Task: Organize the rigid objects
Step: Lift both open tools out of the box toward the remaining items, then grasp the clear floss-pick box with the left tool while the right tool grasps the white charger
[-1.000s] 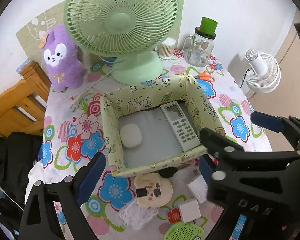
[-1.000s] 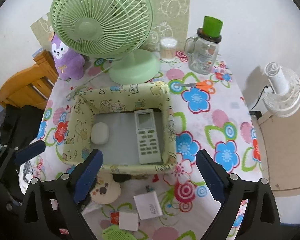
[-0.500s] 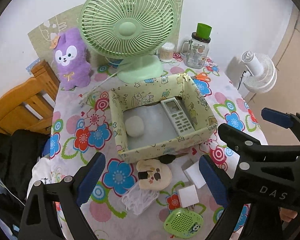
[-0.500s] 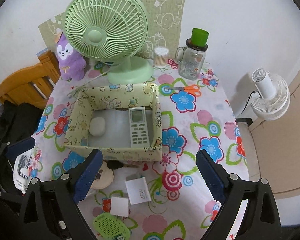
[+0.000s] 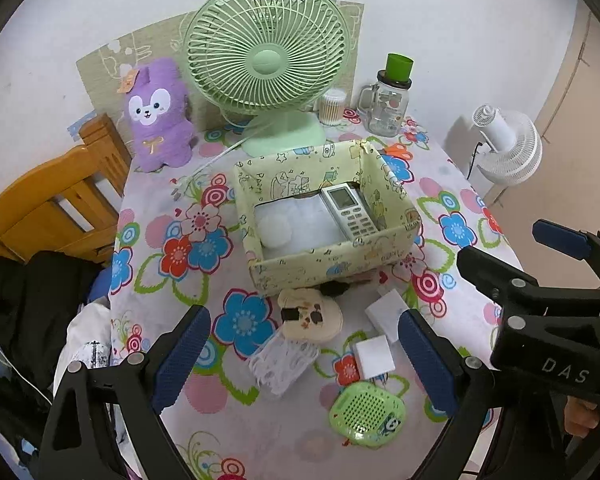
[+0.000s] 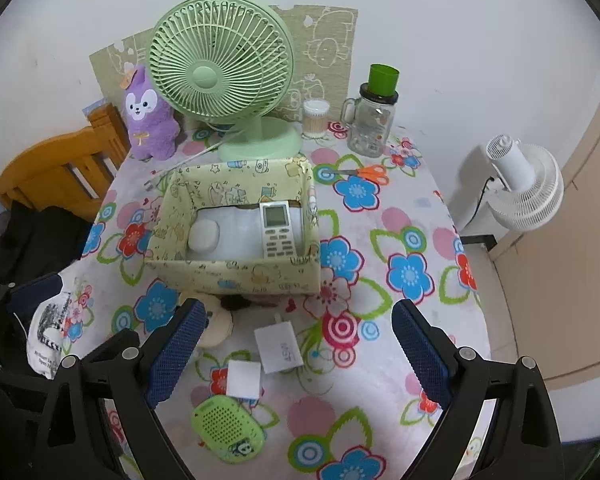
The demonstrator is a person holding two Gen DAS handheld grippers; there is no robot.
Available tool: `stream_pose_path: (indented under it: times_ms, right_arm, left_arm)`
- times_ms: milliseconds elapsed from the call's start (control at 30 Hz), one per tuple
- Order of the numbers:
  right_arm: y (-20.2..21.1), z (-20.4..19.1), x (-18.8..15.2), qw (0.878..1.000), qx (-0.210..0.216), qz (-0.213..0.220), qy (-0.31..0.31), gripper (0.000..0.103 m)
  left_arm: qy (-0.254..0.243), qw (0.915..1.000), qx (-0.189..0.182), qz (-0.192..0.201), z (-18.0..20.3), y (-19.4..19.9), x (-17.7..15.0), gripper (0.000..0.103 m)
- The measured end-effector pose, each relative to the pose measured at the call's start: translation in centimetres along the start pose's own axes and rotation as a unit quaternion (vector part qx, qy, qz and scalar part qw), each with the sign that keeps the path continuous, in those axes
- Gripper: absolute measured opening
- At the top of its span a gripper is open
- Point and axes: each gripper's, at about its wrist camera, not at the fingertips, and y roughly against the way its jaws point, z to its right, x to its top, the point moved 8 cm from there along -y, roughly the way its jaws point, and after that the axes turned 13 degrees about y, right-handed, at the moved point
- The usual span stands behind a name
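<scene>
left gripper [image 5: 300, 354]: blue-padded black tongs hanging over the near part of the table, standing wide apart, nothing between them.
right gripper [image 6: 298, 350]: same deal, spread wide and gripping nothing.
box: pale yellow cartoon-print fabric box [image 5: 332, 268] sitting mid-table on the flowered tablecloth [image 5: 172, 280]; inside it are lying a white remote control [image 5: 350, 216] along the right wall and a white rounded case [image 5: 274, 231] at the left.
still outside: cream bear-face pouch [image 5: 312, 316], two white square adapters [image 5: 374, 358], and a green perforated oval gadget [image 5: 366, 410], all just in front of the box.
left view only: the pouch in full (the right view is hiding most of it behind a finger), plus a clear lacy bag [image 5: 282, 362].
right view only: orange-handled scissors [image 6: 364, 173] lying flat behind the box.
open room: bare cloth right of the box up to the table edge; the back is crowded with a green desk fan [image 6: 224, 80].
</scene>
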Motion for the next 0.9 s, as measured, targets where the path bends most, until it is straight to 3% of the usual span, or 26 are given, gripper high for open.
stream_pose_path:
  times_ms: [400,900]
  right_arm:
    - [1.0,-1.7,-2.5,1.000,0.006,0.006,-0.001,0.096]
    - [-2.8,-3.3,-5.3,0.999,0.026,-0.030,0.003,0.096]
  left_arm:
    - [0.009,1.0000,-0.004,-0.002,-2.2,0.5,-2.7,0.097]
    - [0.011,0.9986,0.000,-0.053,-3.6,-4.0,-5.3,0.098]
